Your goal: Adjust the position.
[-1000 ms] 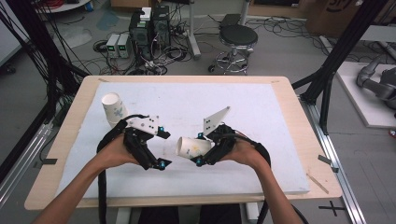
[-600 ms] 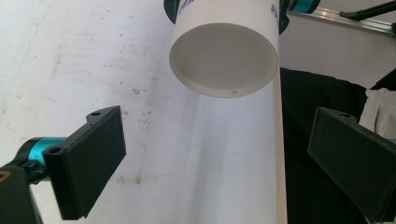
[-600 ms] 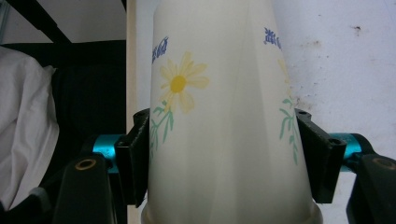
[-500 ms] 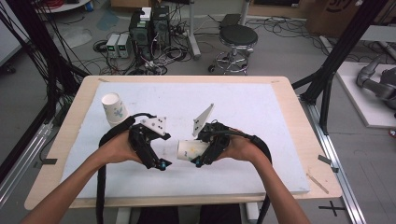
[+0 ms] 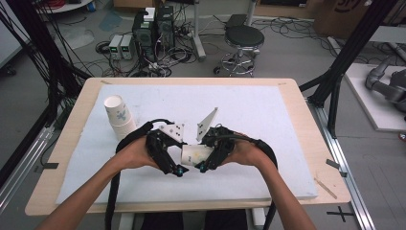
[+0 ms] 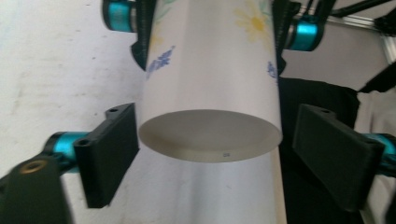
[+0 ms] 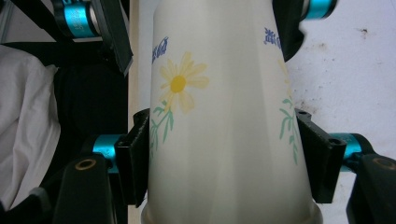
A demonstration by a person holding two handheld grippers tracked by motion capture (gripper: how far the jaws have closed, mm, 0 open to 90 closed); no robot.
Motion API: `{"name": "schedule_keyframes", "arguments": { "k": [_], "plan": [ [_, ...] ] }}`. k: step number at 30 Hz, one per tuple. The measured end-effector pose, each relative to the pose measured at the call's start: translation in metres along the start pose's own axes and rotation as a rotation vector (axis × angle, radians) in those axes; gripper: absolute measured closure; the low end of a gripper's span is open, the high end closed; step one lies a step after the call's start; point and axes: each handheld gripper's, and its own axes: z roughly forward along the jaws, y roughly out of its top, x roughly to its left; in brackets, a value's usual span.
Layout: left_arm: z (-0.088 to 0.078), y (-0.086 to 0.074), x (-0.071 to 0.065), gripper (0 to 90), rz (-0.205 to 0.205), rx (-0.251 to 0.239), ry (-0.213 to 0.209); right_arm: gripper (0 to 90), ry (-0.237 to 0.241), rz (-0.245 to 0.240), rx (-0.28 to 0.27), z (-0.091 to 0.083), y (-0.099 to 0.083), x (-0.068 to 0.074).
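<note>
Right gripper (image 7: pixel 224 154) clamps a flowered paper cup (image 7: pixel 224 116) near its rim; left gripper (image 6: pixel 219 154) stands open, its jaws flanking the cup's base without contact.

Paper cup (image 7: pixel 224 116): rim cut off at bottom edge of right gripper view, mouth unseen. Blue print on cup too blurred to read. In high view, hands hide both grippers' jaws beside cup.

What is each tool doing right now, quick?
Left tool: open, its jaws either side of the paper cup's base, not gripping.
Right tool: shut on the paper cup, jaws pressed against both sides.
</note>
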Motion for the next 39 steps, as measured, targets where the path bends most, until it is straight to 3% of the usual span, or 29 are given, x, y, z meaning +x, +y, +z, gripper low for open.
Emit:
{"name": "schedule_keyframes", "arguments": {
  "k": [5, 8, 11, 19, 21, 22, 24, 31, 36, 39],
  "plan": [
    [0.001, 0.001, 0.000, 17.5, -0.002, -0.004, 0.010, 31.0, 0.002, 0.008, 0.011, 0.000, 0.000, 0.001],
    [0.001, 0.001, 0.000, 29.3, 0.014, -0.008, 0.018, 31.0, 0.007, 0.018, 0.019, 0.001, 0.001, 0.002],
    [0.001, 0.001, 0.001, 35.3, 0.024, 0.000, 0.031, 31.2, 0.005, 0.014, 0.018, 0.001, 0.001, 0.002],
    [0.000, 0.000, 0.001, 36.8, 0.030, 0.009, 0.031, 31.7, 0.001, -0.001, 0.012, 0.003, 0.001, 0.001],
    [0.000, 0.000, 0.000, 36.8, 0.029, 0.011, 0.046, 28.0, 0.012, 0.012, 0.016, 0.004, 0.001, 0.001],
    [0.000, 0.001, -0.001, 37.1, 0.023, 0.010, 0.058, 22.6, 0.014, -0.007, 0.002, 0.005, 0.000, 0.000],
    [-0.002, 0.001, 0.000, 37.4, 0.021, 0.008, 0.053, 13.2, 0.005, -0.001, -0.015, 0.007, -0.001, 0.002],
    [-0.002, 0.000, -0.001, 37.4, 0.037, 0.017, 0.049, 12.5, -0.018, 0.000, -0.063, 0.004, -0.001, 0.001],
    [-0.002, -0.009, -0.001, 37.4, 0.019, -0.017, 0.051, 12.6, -0.027, -0.001, -0.101, -0.001, -0.003, 0.001],
    [-0.002, -0.021, -0.002, 37.3, -0.009, -0.096, 0.063, 12.6, -0.024, 0.010, -0.157, -0.006, -0.008, 0.002]
  ]
}}
